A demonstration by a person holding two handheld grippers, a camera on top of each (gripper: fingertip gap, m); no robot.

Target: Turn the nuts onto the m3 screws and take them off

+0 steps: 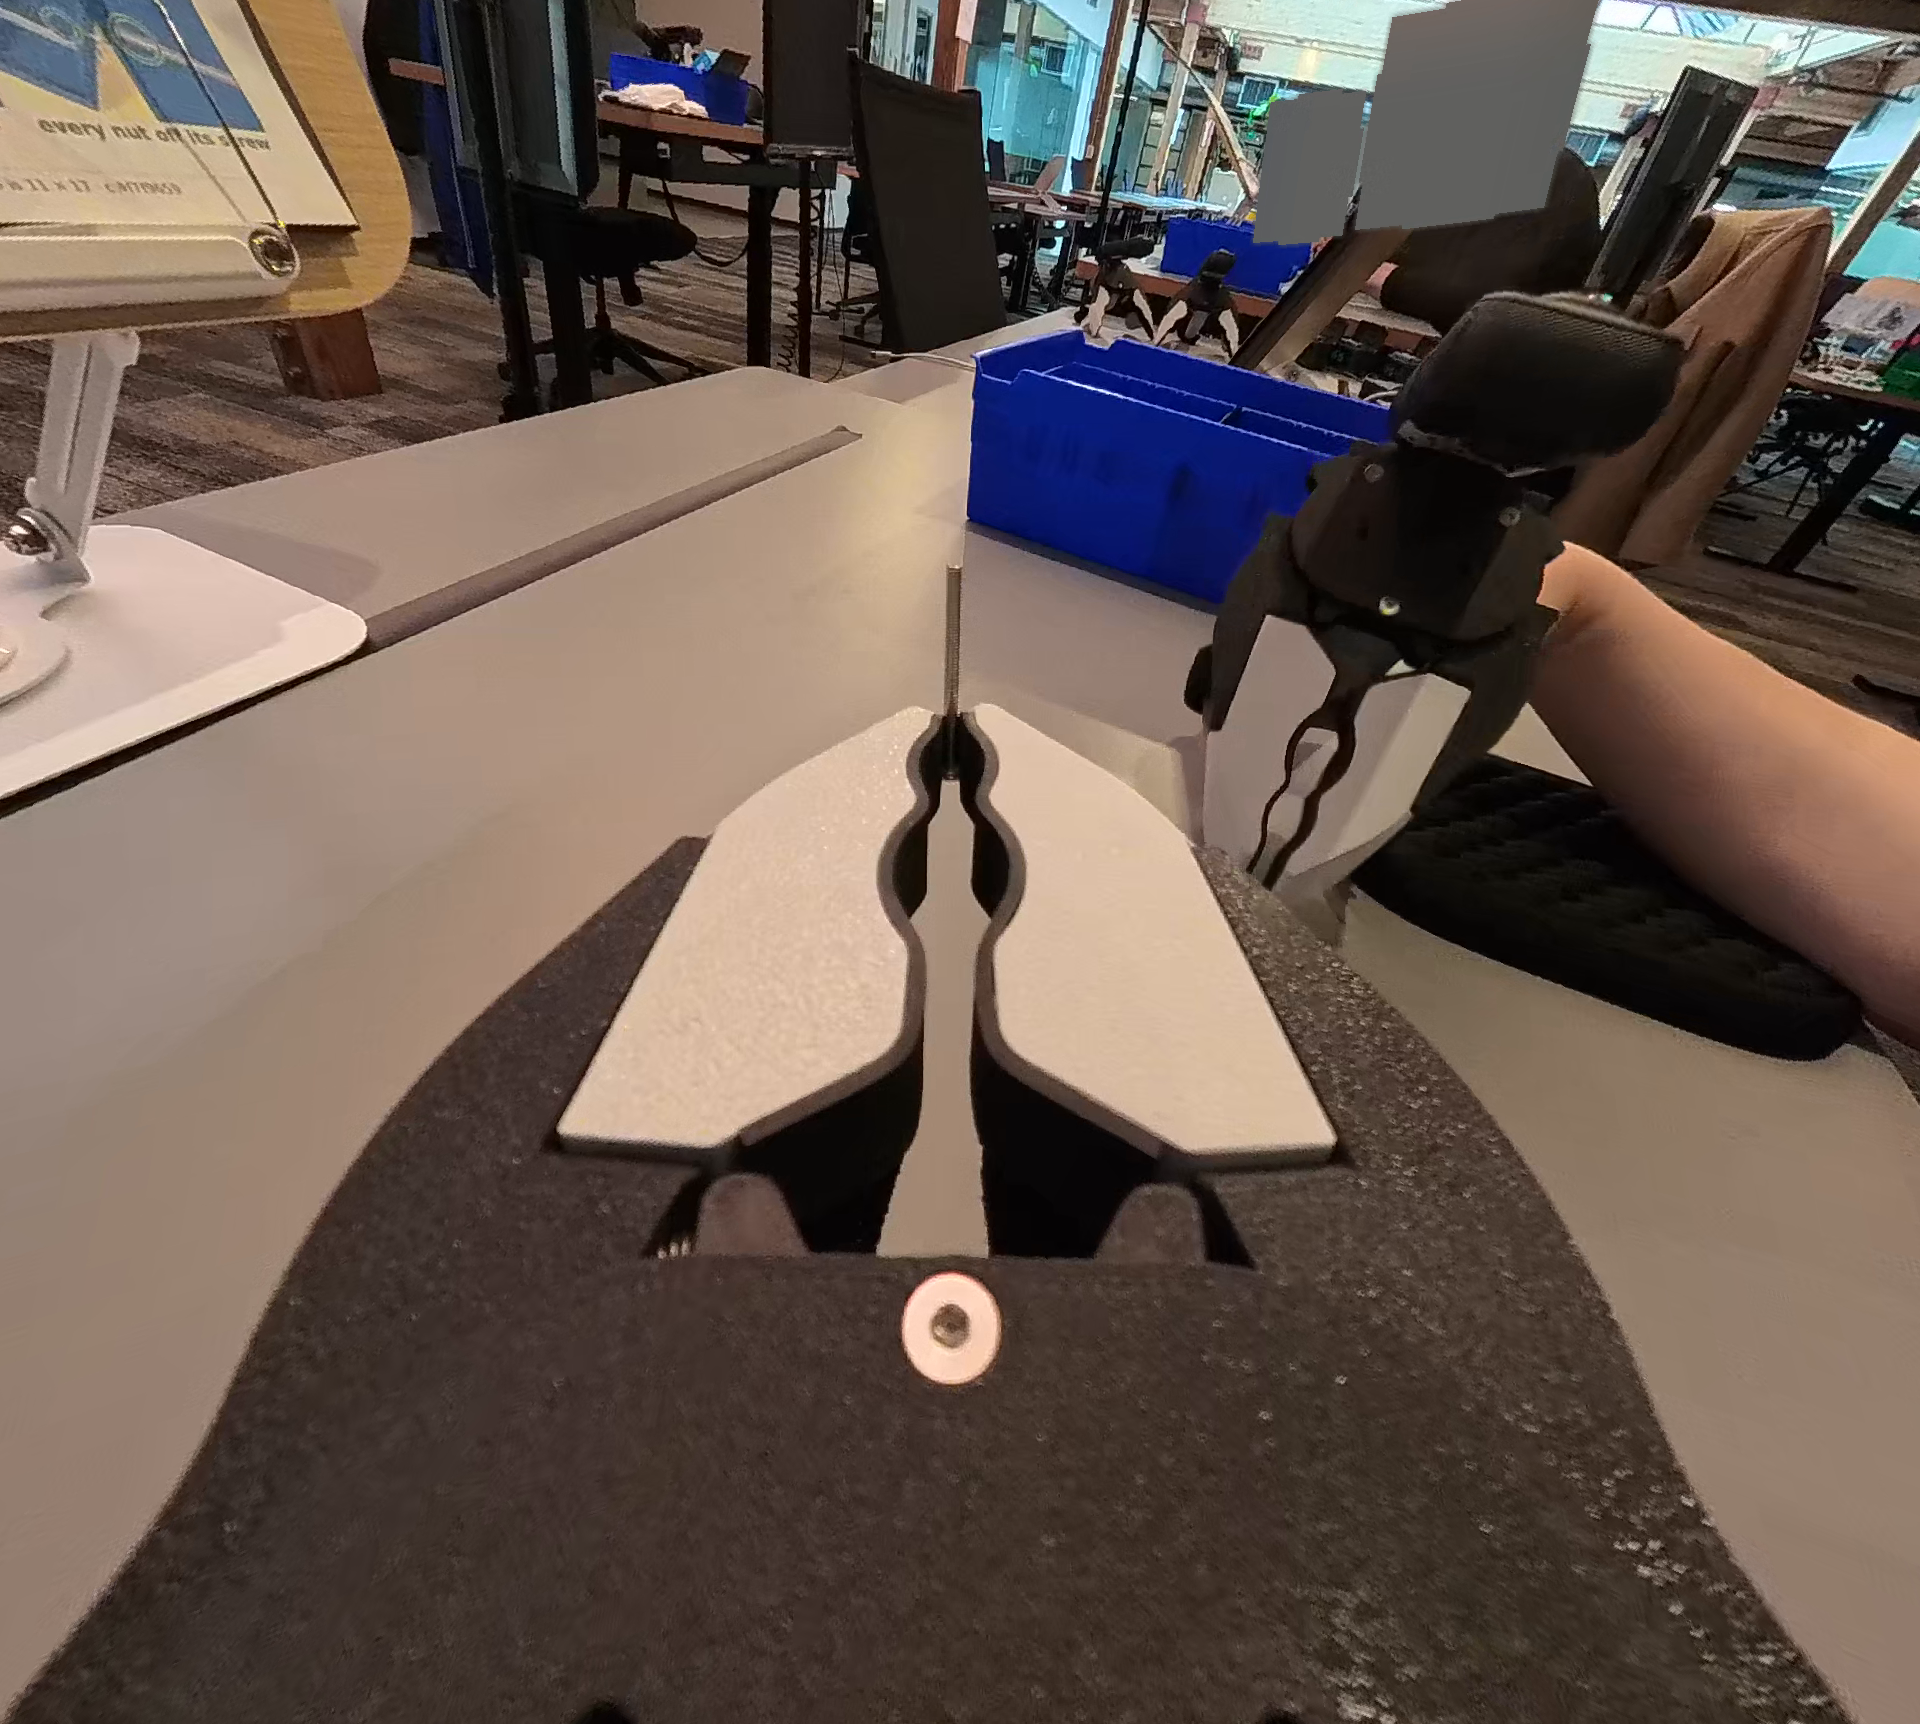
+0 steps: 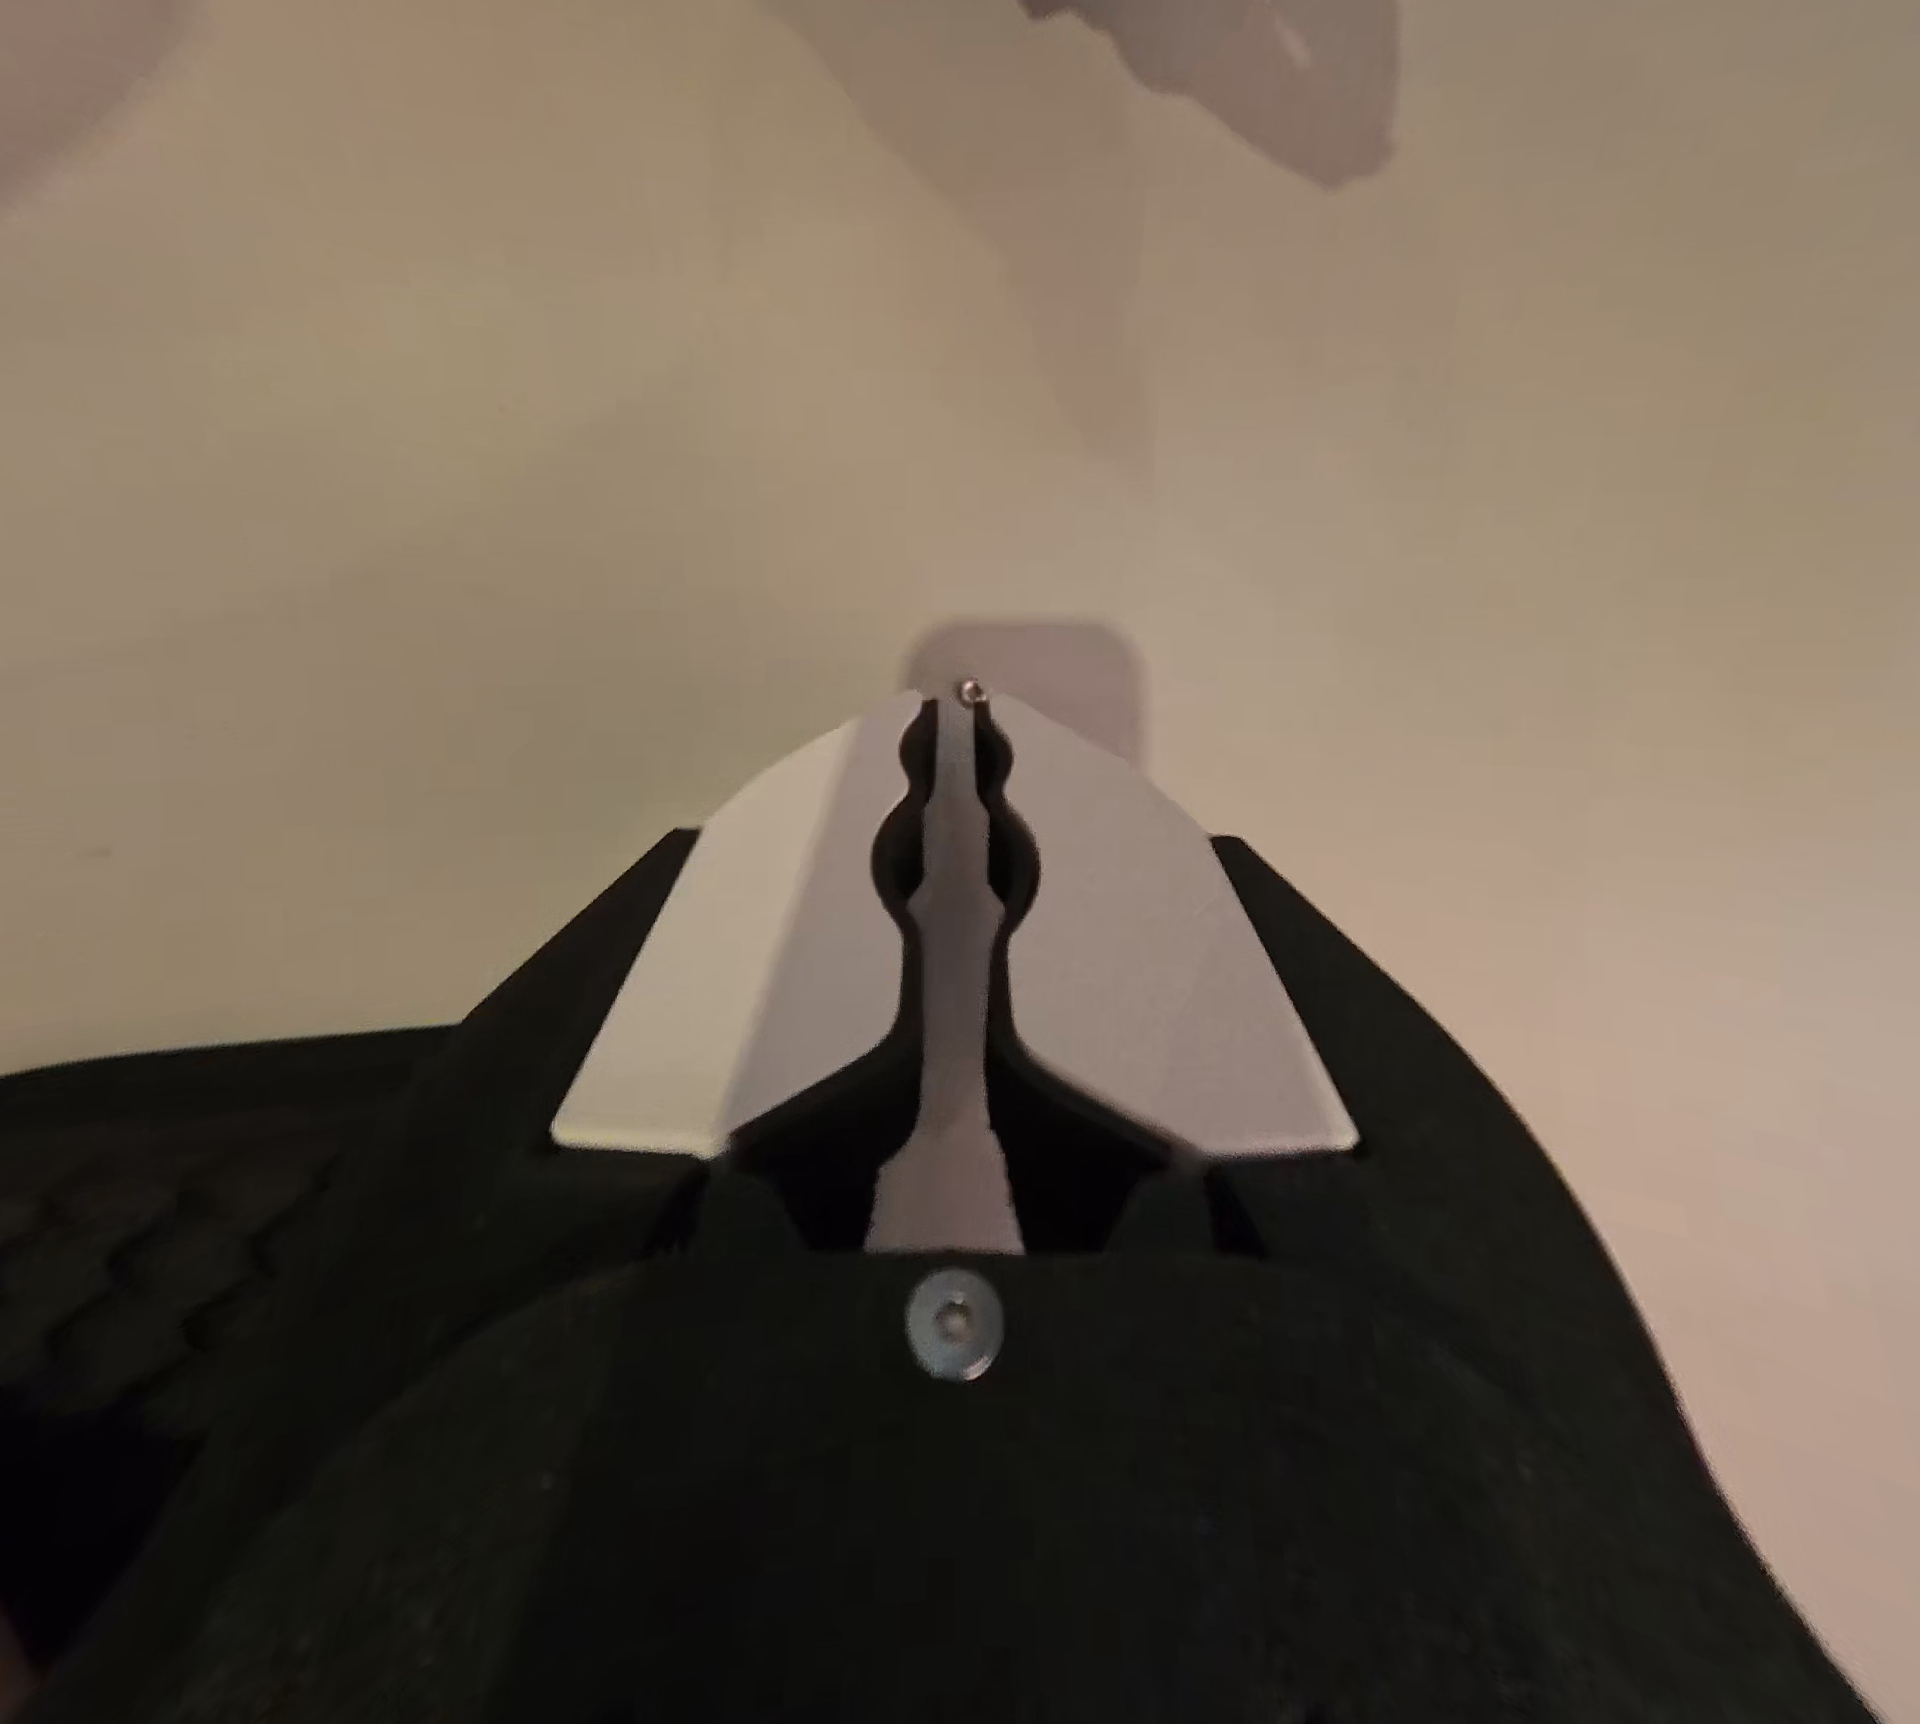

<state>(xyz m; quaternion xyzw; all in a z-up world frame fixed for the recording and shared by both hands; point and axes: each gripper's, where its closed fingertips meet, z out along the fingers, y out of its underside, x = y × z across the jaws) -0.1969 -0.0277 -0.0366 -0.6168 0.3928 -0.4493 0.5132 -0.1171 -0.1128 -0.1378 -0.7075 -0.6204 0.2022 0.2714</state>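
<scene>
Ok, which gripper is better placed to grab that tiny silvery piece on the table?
Right, probably: the right gripper points down with the tiny silvery piece at its slightly parted fingertips. The left gripper is shut on a thin threaded screw.

Hand-held grippers: two, left hand-held gripper (image 1: 951, 718) at 6 o'clock, right hand-held gripper (image 1: 1262, 874) at 3 o'clock. Threaded screws: one (image 1: 953, 646), upright at centre, clamped between left fingertips. Small metal nuts: one (image 2: 974, 689), at right fingertips. Blue bins: one near (image 1: 1122, 479) at 2 o'clock on desk (image 1: 468, 739); two more far behind. Black foam pads: one (image 1: 1600, 936) at 3 o'clock. White stands holding sheet: one (image 1: 125, 594) at 9 o'clock. Forearms: one (image 1: 1714, 739).
</scene>
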